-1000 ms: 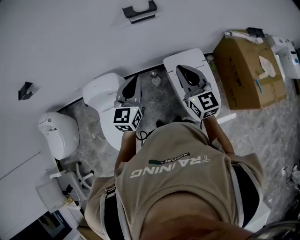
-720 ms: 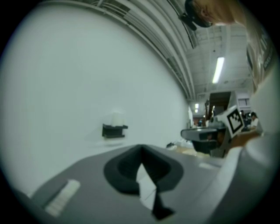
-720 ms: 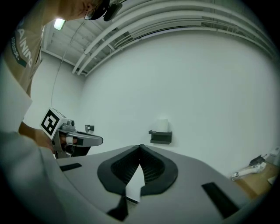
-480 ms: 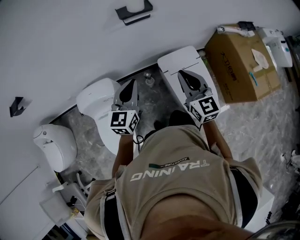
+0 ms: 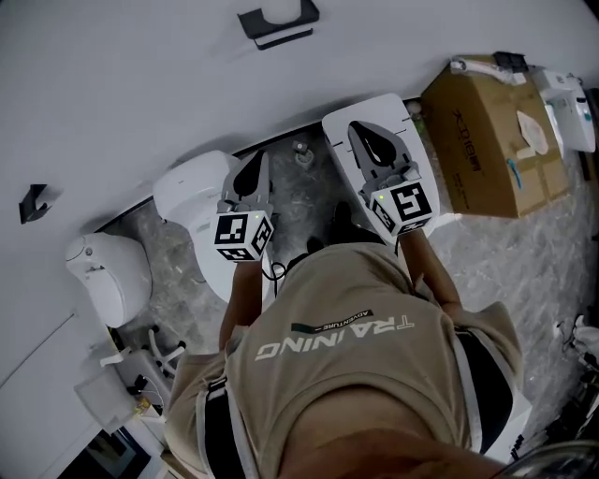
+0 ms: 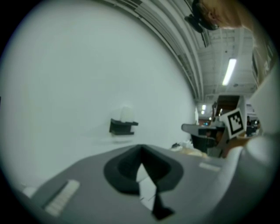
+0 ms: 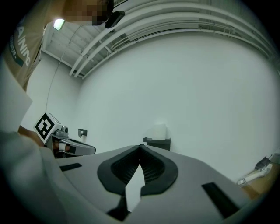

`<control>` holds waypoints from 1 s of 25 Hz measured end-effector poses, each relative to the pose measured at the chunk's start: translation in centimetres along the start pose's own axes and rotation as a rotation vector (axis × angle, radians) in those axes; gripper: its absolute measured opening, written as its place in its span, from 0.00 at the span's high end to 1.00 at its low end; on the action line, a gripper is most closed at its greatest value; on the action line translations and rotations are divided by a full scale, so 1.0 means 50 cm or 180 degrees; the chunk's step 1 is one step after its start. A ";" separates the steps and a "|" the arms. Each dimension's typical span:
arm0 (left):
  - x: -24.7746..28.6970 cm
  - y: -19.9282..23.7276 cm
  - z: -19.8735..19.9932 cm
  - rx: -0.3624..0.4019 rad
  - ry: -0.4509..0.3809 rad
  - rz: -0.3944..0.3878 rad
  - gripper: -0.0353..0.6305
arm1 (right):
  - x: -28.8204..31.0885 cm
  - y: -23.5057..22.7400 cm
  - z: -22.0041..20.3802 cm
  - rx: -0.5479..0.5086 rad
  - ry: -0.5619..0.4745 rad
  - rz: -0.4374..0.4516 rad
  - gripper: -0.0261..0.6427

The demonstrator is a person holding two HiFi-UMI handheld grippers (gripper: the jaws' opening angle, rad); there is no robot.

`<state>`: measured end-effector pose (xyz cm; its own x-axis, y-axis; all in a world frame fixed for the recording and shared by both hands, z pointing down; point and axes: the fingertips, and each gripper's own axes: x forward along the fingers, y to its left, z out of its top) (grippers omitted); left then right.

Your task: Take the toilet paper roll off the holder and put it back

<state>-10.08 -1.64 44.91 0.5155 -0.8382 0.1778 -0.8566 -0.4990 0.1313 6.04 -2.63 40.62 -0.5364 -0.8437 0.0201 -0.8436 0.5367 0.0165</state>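
Resting atop holder [image 7: 156,142], toilet paper roll [image 7: 157,130], axis unclear, left tongs [image 6: 141,149], right tongs [image 7: 140,147] both clenched empty

A smooth, matt white wall [image 5: 140,84] carries a matt black holder [image 5: 277,22]. Glossy white ceramic toilets [image 5: 187,187] stand on a mottled grey stone-look floor [image 5: 178,281]. A brown cardboard box [image 5: 491,131] looks dull. The right hand-held gripper [image 7: 140,148] is matt grey plastic with ribbed black pads [image 7: 152,170].

The shirt [image 5: 346,384] reads "TRAINING" and "ADVENTURE".
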 end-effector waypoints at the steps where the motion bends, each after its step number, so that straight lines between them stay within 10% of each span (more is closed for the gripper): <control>1: 0.007 0.002 0.004 -0.0044 -0.0004 -0.0001 0.94 | 0.006 -0.010 0.001 0.0024 -0.0035 -0.0001 0.94; 25: 0.209 0.042 0.043 -0.0024 0.0078 0.0321 0.94 | 0.196 -0.173 -0.050 0.0359 -0.0111 0.0495 0.94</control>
<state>-6.55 -11.94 44.93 0.4270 -0.8785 0.2142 -0.9041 -0.4105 0.1187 8.15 -15.53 43.14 -0.6595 -0.7515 -0.0209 -0.7468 0.6581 -0.0963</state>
